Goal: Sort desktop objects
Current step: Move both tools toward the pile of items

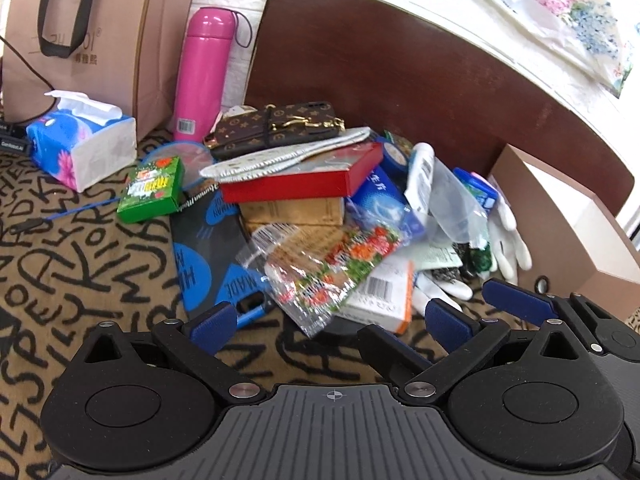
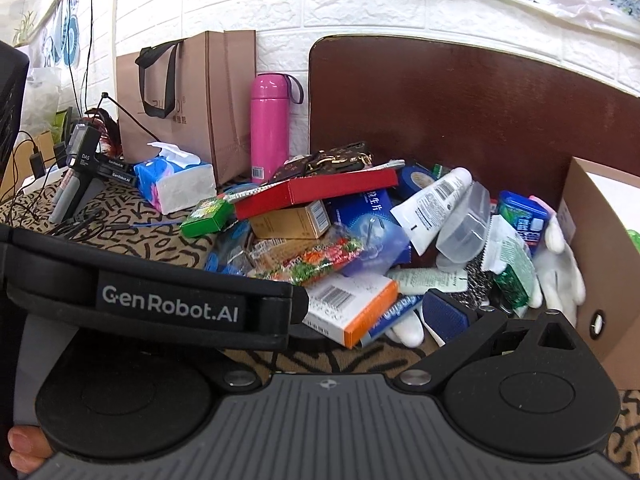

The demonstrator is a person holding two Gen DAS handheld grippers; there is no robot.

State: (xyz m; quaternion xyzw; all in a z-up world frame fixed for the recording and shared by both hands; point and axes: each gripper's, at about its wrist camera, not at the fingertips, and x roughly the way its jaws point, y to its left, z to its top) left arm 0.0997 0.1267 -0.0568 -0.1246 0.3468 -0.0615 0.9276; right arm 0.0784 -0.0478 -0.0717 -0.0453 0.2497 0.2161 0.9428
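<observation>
target: snack bag (image 1: pixel 320 276), at 12 o'clock, touching nothing
axis: 10-to-4 o'clock
nearer: left gripper (image 1: pixel 336 320), fingers apart, empty
right gripper (image 2: pixel 446 314): finger gap hidden, cannot tell

A black band (image 2: pixel 160 300) at about nine o'clock in the right wrist view bore a label reading "GenRobot.AI" in pale letters. The same brand name stood, much smaller, on a black device (image 2: pixel 116 170) at ten o'clock beside the tissue pack, and a grey handheld unit (image 2: pixel 82 148) next to it carried the letters "DAS". In the left wrist view a dark blue mat (image 1: pixel 208 256) near the centre showed the word "MADE" on a blue patch. The brown paper bag (image 1: pixel 96 40) at eleven o'clock had a printed logo too faint to read. Barcodes stood on the pink flask (image 1: pixel 204 76), the white tube (image 2: pixel 436 196) and an orange-edged box (image 2: pixel 352 304), their digits illegible.
</observation>
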